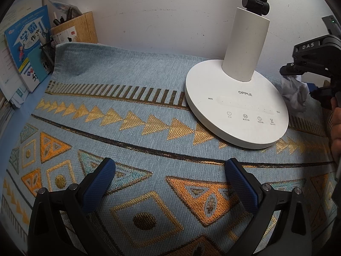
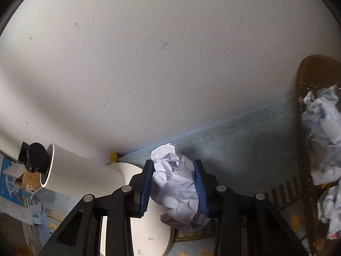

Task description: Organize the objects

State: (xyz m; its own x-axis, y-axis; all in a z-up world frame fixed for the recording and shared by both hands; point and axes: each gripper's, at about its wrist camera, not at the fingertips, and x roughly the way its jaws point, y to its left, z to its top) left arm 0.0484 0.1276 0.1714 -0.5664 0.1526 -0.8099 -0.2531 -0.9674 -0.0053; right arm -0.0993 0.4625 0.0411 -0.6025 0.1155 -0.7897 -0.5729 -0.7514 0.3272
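Observation:
My right gripper (image 2: 173,183) is shut on a crumpled white paper ball (image 2: 177,183), lifted above the blue cloth beside the lamp base (image 2: 149,234). To its right a brown woven basket (image 2: 315,72) holds several crumpled papers (image 2: 321,132). In the left wrist view my left gripper (image 1: 170,170) stands open over the patterned blue tablecloth (image 1: 132,98) with nothing between its blue pads. The right gripper (image 1: 313,72) shows at that view's right edge with the paper ball (image 1: 294,91) in it, behind the white OPPLE lamp base (image 1: 236,111).
Books (image 1: 23,49) lean at the far left beside a cork pen holder (image 1: 74,29) and a black mesh cup (image 1: 48,52). The lamp's white stem (image 1: 247,44) rises near the wall (image 1: 149,10). A hand (image 1: 336,123) shows at the right edge.

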